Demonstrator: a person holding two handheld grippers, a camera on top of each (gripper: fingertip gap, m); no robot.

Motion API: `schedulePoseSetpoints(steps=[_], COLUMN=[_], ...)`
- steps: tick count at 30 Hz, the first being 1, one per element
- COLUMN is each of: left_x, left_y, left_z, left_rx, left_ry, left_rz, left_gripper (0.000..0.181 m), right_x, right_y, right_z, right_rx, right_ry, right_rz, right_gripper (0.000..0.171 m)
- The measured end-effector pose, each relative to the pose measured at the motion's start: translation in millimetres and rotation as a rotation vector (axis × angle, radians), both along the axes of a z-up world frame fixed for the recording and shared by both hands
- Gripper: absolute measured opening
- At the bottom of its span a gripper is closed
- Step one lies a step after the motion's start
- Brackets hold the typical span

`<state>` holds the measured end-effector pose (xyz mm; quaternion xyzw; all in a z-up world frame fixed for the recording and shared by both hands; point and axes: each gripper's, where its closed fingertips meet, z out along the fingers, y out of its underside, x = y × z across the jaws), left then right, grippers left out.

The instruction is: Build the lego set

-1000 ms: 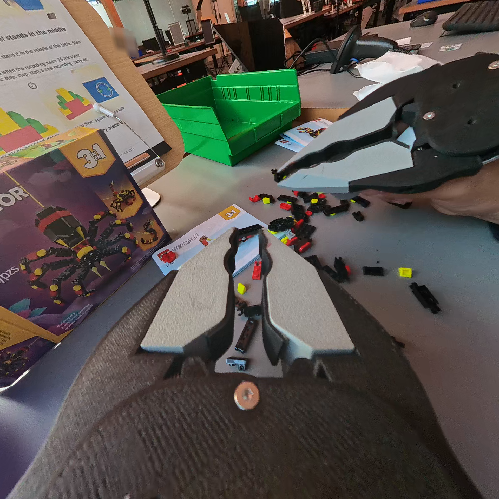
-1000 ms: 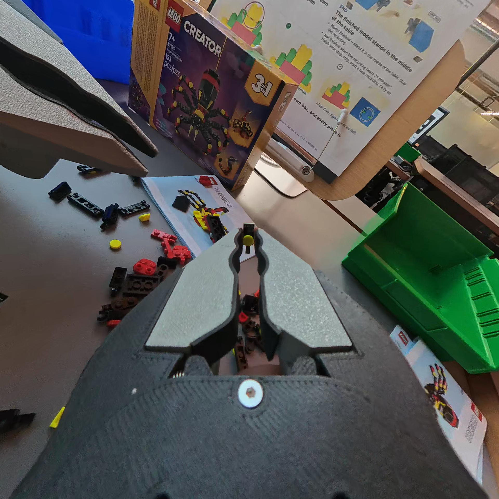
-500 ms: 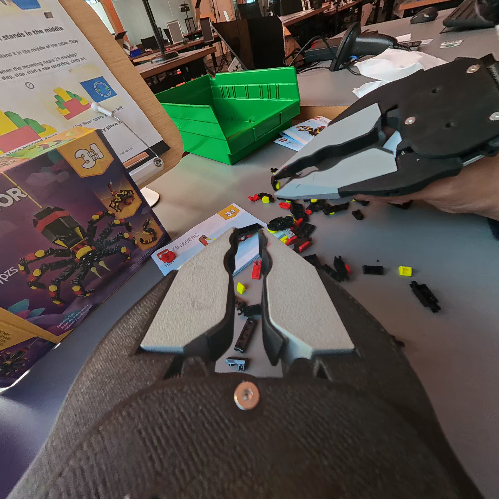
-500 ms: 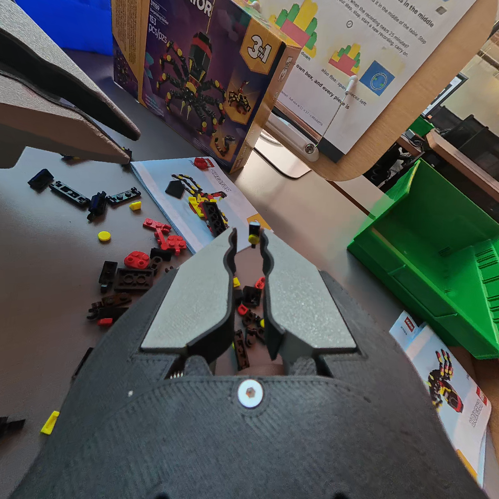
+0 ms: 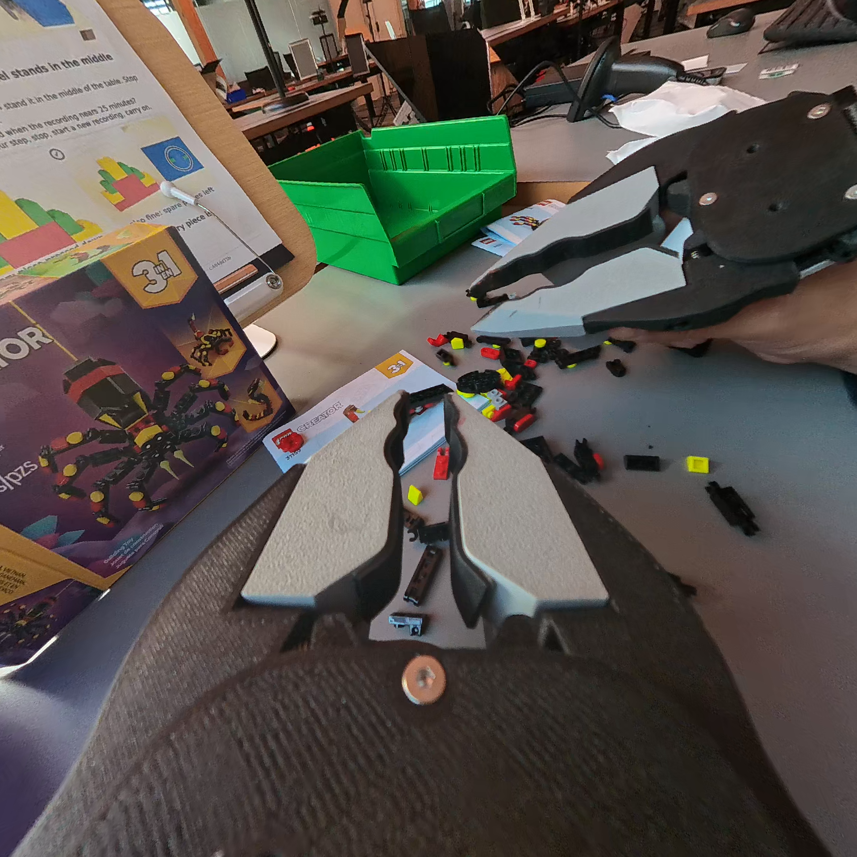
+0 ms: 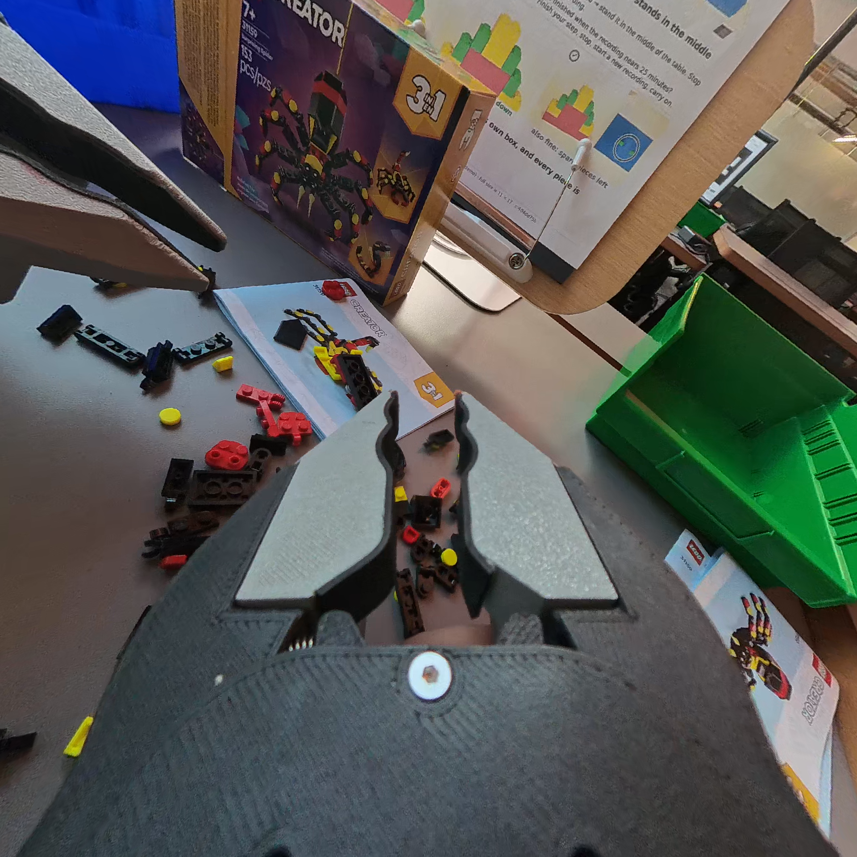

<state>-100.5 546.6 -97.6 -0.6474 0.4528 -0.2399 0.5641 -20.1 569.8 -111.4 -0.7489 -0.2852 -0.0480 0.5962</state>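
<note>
Loose black, red and yellow lego pieces [image 5: 510,385] lie scattered on the grey table, also in the right wrist view [image 6: 222,482]. My left gripper [image 5: 424,399] is open and empty, low over the edge of an instruction booklet [image 5: 334,412]; it shows at the upper left of the right wrist view [image 6: 212,262]. My right gripper [image 6: 424,399] is open over the pile. A small black and yellow piece [image 6: 438,438] sits loose between its jaws, close to one finger. The left wrist view shows this gripper [image 5: 473,310] turned on its side above the pieces.
The lego box [image 5: 116,394] stands at the left, with a wooden board holding an instruction sheet [image 5: 92,139] behind it. A green bin [image 5: 403,195] stands at the back and a second booklet [image 6: 765,672] lies by it. A hand [image 5: 788,334] holds the right gripper. One gripper's finger ends stand about 9 centimetres off the other's.
My right gripper has opened and let go of the small black and yellow piece it was pinching, and has dropped lower over the pile. My left gripper has stayed put.
</note>
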Motion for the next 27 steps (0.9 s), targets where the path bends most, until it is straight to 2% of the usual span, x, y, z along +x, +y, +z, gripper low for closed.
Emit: schedulePoseSetpoints(steps=[19, 27], left_x=[-2.1, -16.1], left_y=[1.9, 16.5], left_z=[1.2, -0.5], left_rx=[0.01, -0.006], left_ry=[-0.002, 0.003], left_rz=[0.013, 0.095], left_gripper=[0.011, 0.01], right_x=[8.5, 22.3], right_y=[-1.2, 1.0], right_z=[13.9, 24.6], right_rx=[0.051, 0.069], right_ry=[0.063, 0.132], right_rz=[-0.033, -0.049], right_gripper=[0.012, 0.01])
